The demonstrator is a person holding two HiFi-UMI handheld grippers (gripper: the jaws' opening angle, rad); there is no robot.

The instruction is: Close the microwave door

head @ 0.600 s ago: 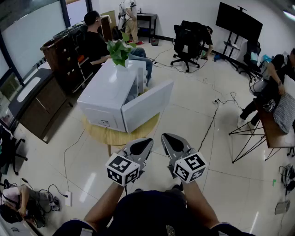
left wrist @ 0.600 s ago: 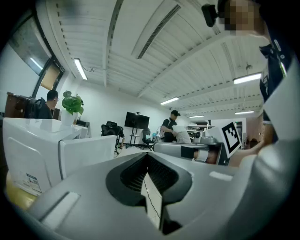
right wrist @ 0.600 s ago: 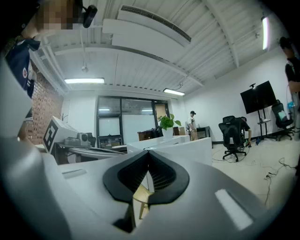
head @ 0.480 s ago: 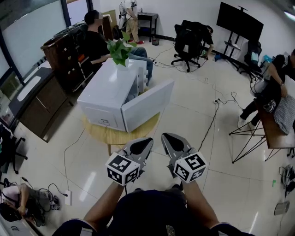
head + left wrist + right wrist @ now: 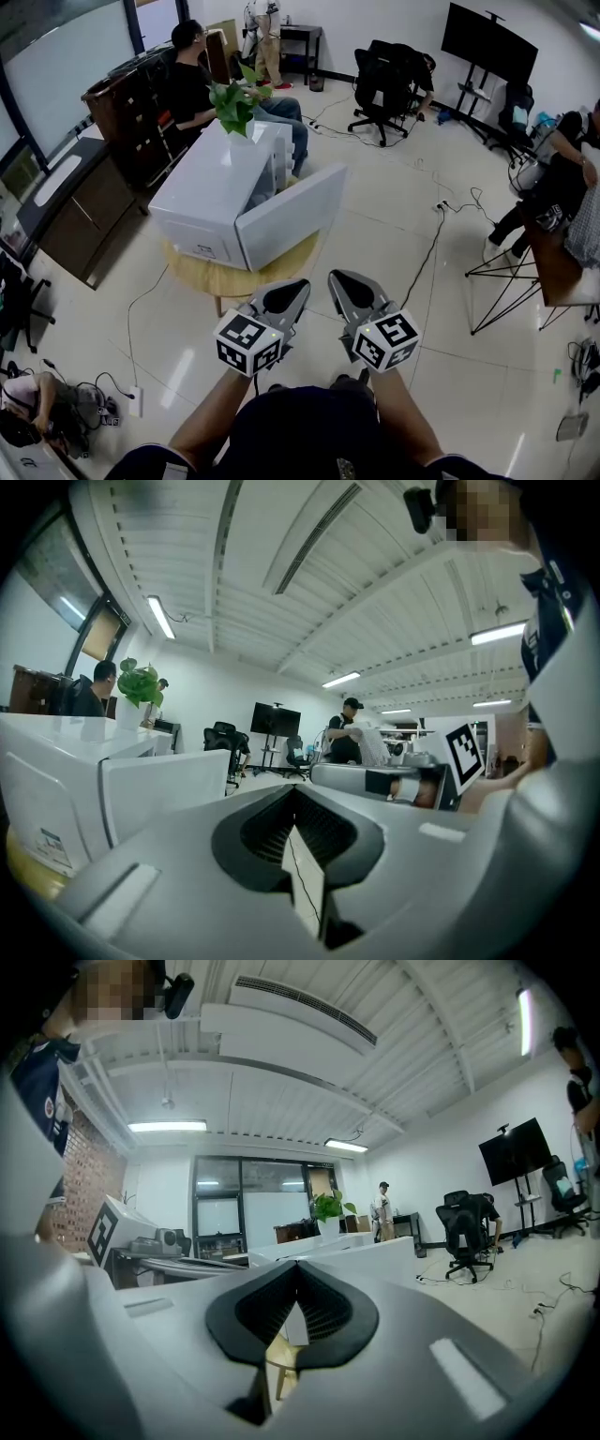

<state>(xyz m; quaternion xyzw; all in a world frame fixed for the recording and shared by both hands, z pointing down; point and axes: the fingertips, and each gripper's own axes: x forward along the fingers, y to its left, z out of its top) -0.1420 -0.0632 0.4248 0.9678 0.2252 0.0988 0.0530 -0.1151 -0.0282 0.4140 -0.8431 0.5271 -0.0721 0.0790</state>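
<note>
A white microwave (image 5: 208, 192) stands on a round wooden table (image 5: 220, 279) ahead of me. Its door (image 5: 286, 225) hangs open, swung out toward me and to the right. A potted plant (image 5: 232, 105) sits on top of it. My left gripper (image 5: 300, 285) and right gripper (image 5: 335, 277) are side by side low in the head view, short of the table and touching nothing. Both are shut and empty. In the left gripper view the closed tips (image 5: 295, 789) point past the open door (image 5: 159, 780). The right gripper (image 5: 298, 1265) looks toward the door's white face (image 5: 375, 1255).
A person (image 5: 192, 80) sits just behind the microwave. Dark cabinets (image 5: 122, 117) line the left wall. An office chair (image 5: 382, 80) and a screen on a stand (image 5: 487, 42) are at the back. A cable (image 5: 427, 253) crosses the floor toward a table (image 5: 548, 267) at the right.
The microwave and table sit slightly further left in the head view; the door's angle looks the same. Both grippers keep their place and stay shut.
</note>
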